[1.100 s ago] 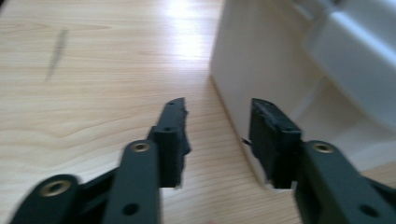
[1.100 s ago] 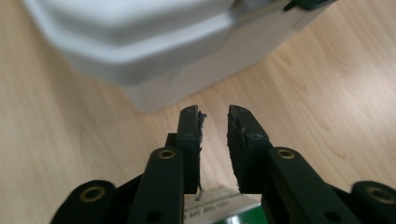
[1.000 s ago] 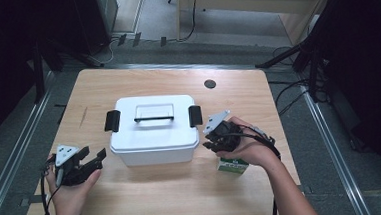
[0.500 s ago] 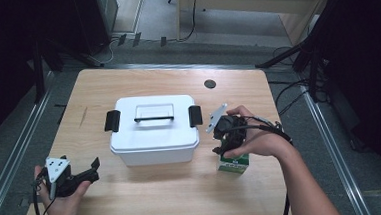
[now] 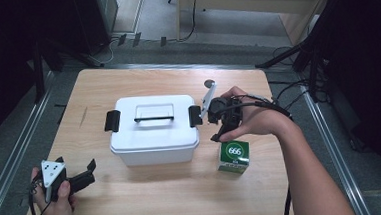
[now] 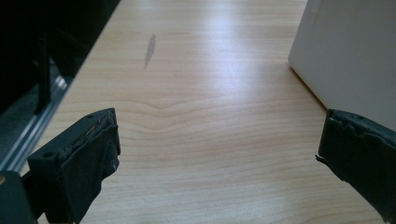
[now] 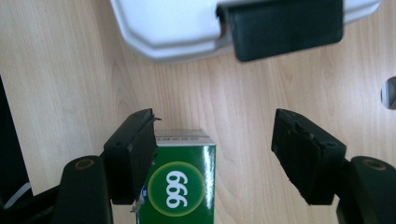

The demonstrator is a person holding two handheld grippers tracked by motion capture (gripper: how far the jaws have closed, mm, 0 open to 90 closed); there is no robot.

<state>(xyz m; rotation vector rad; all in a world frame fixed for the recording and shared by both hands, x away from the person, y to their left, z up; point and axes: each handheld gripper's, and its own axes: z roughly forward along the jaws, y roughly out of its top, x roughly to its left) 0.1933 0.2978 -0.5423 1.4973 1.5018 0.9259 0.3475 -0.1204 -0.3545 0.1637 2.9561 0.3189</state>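
- Grey floor, cables and dark stands ring a pale wooden desk (image 5: 149,205).
- On the desk stands a white box (image 5: 153,131) with its lid shut, a handle on top and a black latch (image 5: 195,115) at each end; a small green carton (image 5: 233,156) marked 666 stands upright just right of it, apart from its wall.
- Right gripper (image 5: 219,131) hangs above the carton; its fingers (image 7: 133,156) have just been opening and then eased in a little. In the right gripper view they stand apart with the carton below and beside the left one, nothing pressed between them.
- Left gripper (image 5: 90,169) sits low at the desk's near left corner, fingers (image 6: 88,154) spread wide over bare wood, with the box wall (image 6: 348,51) at the right edge of the left gripper view.
- My reading: the carton has been let go beside the box, and the work seems to turn to the box, likely its latches.
- Next move, as I judge it: the right gripper needs to swing to the near latch and get a finger under its lower edge, while the left travels to the far latch; both should come in level, so the light box doesn't slide and the carton isn't tipped.
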